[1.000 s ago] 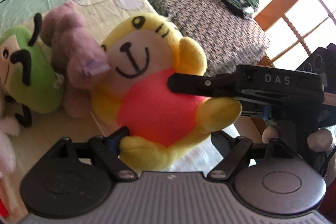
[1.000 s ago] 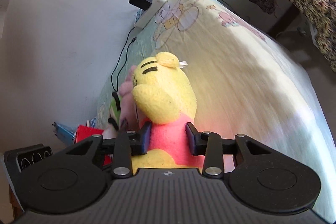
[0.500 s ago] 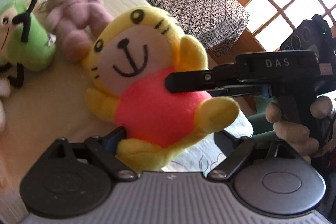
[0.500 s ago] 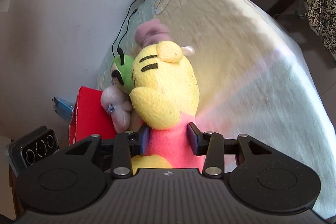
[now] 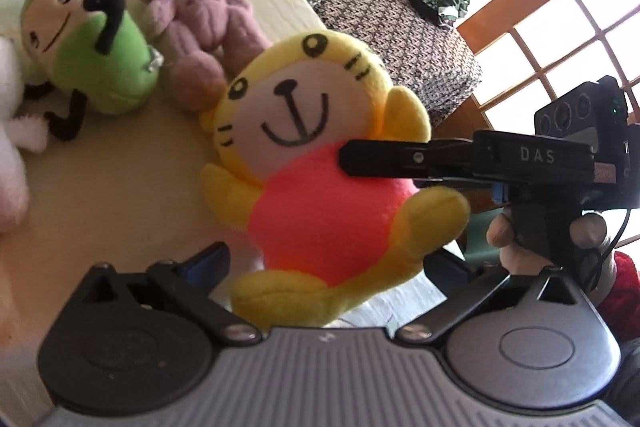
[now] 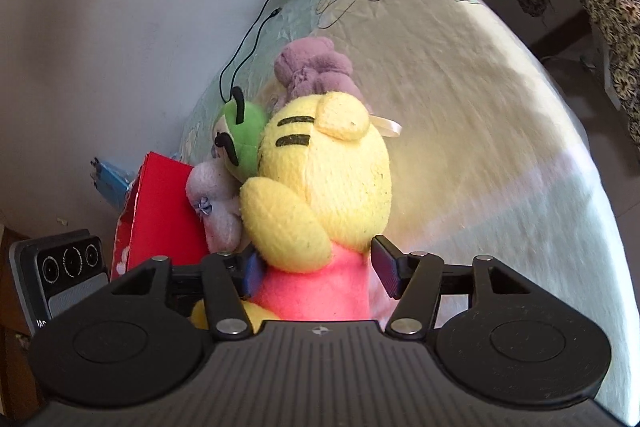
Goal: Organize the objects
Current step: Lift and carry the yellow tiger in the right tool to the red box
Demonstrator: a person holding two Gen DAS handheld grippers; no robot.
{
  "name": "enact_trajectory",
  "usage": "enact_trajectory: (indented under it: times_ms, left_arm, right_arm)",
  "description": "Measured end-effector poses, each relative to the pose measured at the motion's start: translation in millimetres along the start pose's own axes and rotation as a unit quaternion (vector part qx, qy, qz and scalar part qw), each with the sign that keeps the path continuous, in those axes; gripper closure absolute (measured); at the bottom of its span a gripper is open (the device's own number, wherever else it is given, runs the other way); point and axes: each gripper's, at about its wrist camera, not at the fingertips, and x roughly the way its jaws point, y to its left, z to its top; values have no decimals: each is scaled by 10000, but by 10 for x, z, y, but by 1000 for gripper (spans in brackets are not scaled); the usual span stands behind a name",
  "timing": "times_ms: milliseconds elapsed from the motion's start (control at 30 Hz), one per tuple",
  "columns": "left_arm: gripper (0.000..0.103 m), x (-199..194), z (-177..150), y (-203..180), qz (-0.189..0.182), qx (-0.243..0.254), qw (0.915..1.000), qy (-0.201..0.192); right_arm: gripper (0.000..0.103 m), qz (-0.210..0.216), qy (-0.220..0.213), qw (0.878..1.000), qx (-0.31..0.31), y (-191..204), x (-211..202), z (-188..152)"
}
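Tiger plush (image 5: pixel 320 195) lies on the bed (image 6: pixel 480 131) beside the purple toy (image 5: pixel 200 23); our left gripper (image 5: pixel 324 267) has just spread wide and clear of it. Our right gripper (image 6: pixel 320 277) has been opening too: one pad (image 6: pixel 386 269) stands off the pink belly, while the other is half hidden, so we cannot tell whether it still touches.

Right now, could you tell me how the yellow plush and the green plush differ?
The yellow plush wears a red shirt and has whisker marks; the green plush has a green body with thin black limbs and a black antenna. The yellow plush sits between the fingers of both grippers, nearer the cameras; the green plush lies farther back on the bed, with no gripper around it. Both have pale smiling faces.
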Motion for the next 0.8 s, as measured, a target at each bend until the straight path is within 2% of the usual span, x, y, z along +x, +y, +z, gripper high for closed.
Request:
enact_trajectory:
  times_ms: [267, 433, 567, 800]
  left_arm:
    - [1, 100, 83, -215, 300, 329, 9989, -163]
    - [1, 327, 147, -264, 264, 339, 9991, 72]
    - [9, 312, 138, -416, 231, 622, 9978, -6]
    - [9, 252, 100, -652, 161, 894, 9958, -74]
  right_arm:
    - [44, 153, 82, 9996, 210, -76, 64, 7]
    - [54, 131, 19, 9998, 129, -75, 32, -26]
    - [57, 87, -103, 9999, -3, -59, -33, -51]
    - [59, 73, -273, 9991, -330, 54, -193, -149]
